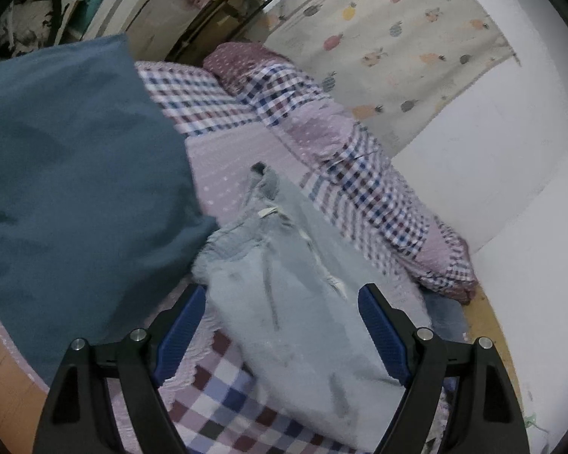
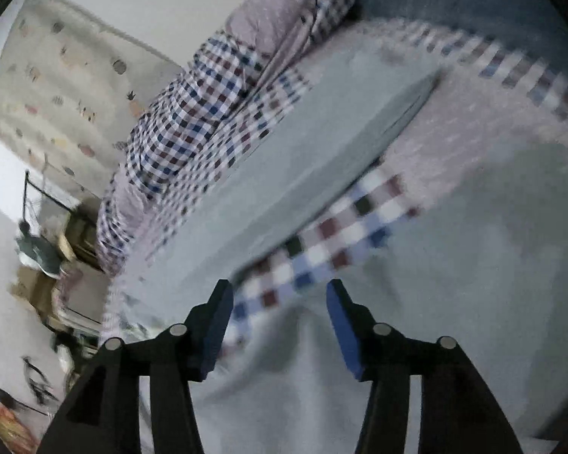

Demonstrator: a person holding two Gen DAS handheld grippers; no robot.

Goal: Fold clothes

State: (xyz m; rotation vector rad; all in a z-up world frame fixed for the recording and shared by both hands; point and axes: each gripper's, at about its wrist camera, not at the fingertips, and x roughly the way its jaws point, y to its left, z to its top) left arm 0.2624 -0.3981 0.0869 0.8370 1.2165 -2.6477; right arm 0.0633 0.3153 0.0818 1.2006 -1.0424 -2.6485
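Note:
A pale grey-blue garment [image 1: 299, 302] lies crumpled on the checked bedspread [image 1: 223, 408], with a drawstring and a label showing. My left gripper [image 1: 282, 299] is open, its blue pads [image 1: 183, 325] on either side of the garment and just above it. A dark teal cloth [image 1: 72, 174] lies at the left, partly over the garment's edge. In the right wrist view the same pale fabric [image 2: 454, 283] spreads under my right gripper [image 2: 280, 295], which is open and holds nothing. A flat folded pale piece [image 2: 322, 143] lies further ahead. This view is blurred.
A rolled checked quilt [image 1: 359, 174] lies along the far side of the bed against the white wall [image 1: 492, 151], and it shows in the right wrist view [image 2: 193, 113]. A fruit-print curtain [image 1: 390, 38] hangs behind. Boxes and clutter [image 1: 140, 3] stand beyond the bed's head.

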